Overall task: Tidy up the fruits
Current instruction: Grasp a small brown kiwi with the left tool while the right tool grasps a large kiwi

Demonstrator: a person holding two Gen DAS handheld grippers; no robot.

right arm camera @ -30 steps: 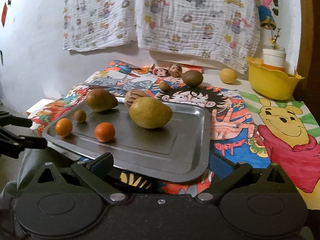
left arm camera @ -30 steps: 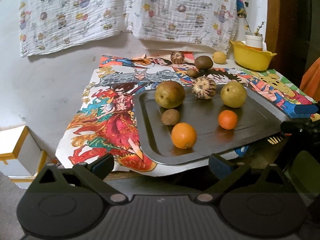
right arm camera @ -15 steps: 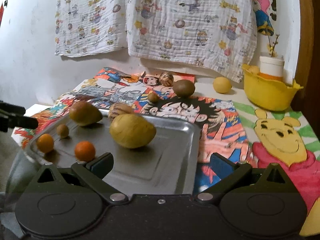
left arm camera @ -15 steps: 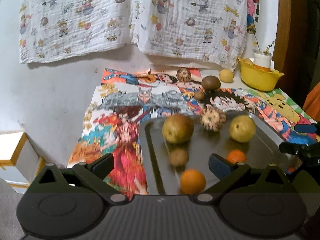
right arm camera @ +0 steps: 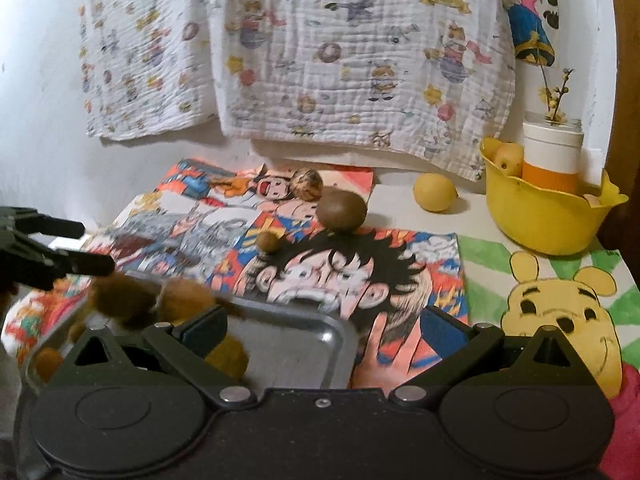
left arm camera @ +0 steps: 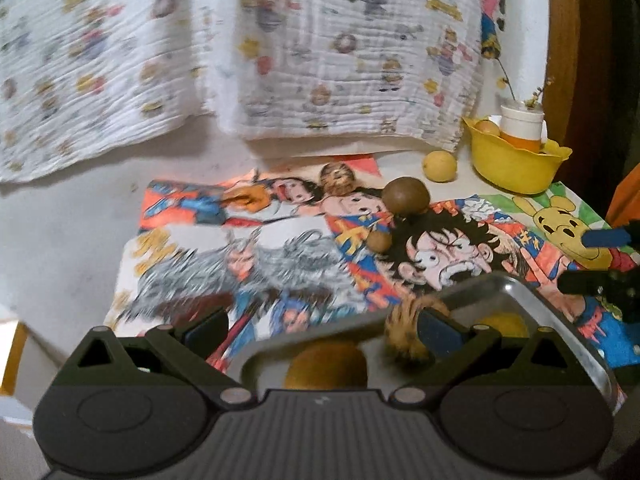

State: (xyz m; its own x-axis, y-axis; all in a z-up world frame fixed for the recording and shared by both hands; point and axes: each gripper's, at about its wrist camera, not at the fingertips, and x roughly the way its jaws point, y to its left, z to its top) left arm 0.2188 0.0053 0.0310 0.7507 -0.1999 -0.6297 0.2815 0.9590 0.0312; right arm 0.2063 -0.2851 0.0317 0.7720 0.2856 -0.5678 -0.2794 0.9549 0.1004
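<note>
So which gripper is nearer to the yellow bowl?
Right. The right gripper faces the yellow bowl, ahead to its right. The left gripper sits farther left, across the tray.

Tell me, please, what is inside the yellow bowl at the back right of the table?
In the yellow bowl stand a white and orange container and a yellowish fruit beside it. The bowl's wall hides its bottom, so anything lower down cannot be seen.
</note>
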